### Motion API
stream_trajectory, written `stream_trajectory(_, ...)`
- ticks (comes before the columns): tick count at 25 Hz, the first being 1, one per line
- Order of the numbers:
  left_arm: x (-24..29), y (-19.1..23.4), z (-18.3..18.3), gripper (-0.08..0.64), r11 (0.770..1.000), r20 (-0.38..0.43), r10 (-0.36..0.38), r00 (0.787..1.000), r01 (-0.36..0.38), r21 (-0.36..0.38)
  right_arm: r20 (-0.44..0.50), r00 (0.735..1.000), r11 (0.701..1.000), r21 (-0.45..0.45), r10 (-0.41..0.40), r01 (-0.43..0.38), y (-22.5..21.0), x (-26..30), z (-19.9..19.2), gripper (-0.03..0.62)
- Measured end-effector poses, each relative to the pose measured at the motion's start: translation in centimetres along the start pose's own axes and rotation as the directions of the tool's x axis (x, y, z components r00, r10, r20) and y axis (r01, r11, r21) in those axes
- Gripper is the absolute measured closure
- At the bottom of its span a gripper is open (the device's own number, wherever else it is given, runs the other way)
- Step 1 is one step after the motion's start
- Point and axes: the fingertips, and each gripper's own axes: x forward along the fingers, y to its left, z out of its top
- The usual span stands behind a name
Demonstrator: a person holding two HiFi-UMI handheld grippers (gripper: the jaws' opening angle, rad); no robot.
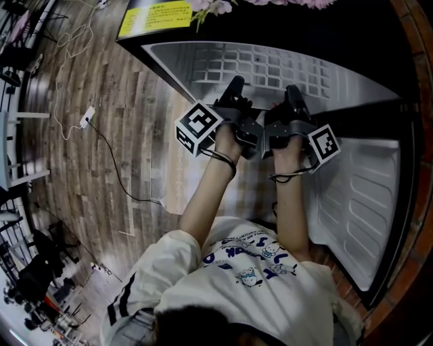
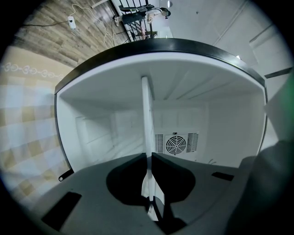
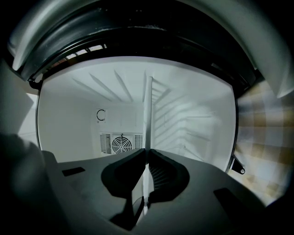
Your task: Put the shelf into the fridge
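Observation:
The white wire shelf (image 1: 270, 67) is held flat in the mouth of the black fridge (image 1: 352, 34). Both grippers grip its near edge side by side. My left gripper (image 1: 236, 83) is shut on the shelf, which shows edge-on as a thin white line (image 2: 147, 114) between the closed jaws (image 2: 148, 156). To its right, my right gripper (image 1: 293, 92) is shut on the same edge (image 3: 147, 114), jaws closed (image 3: 147, 150), and the wire grid (image 3: 174, 119) runs off to the right. Behind the shelf is the white fridge interior (image 2: 105, 128) with a round fan vent (image 2: 176, 143).
The fridge door (image 1: 365, 203) stands open at the right, next to a brick wall (image 1: 416, 270). A checked mat (image 1: 254, 192) lies under the person's arms. On the wooden floor at the left are a power strip (image 1: 86, 118) and cables. A yellow label (image 1: 154, 17) lies on the fridge top.

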Motion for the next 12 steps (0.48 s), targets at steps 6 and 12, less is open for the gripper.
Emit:
stream_trajectory(6,0.04,-0.21,0.08,0.518,1.0,0.0,-0.002,1.0,0.002,-0.001,0.002,1.0,1.0,-0.005,0.005,-0.005,0.25,0.01,-0.01,0.549)
stream_trajectory(12,0.18,0.17,-0.03,0.518,1.0,0.004,-0.006,1.0,0.006,0.005,0.003,1.0,1.0,0.0,0.015,-0.015,-0.2,0.08,0.08,0.549)
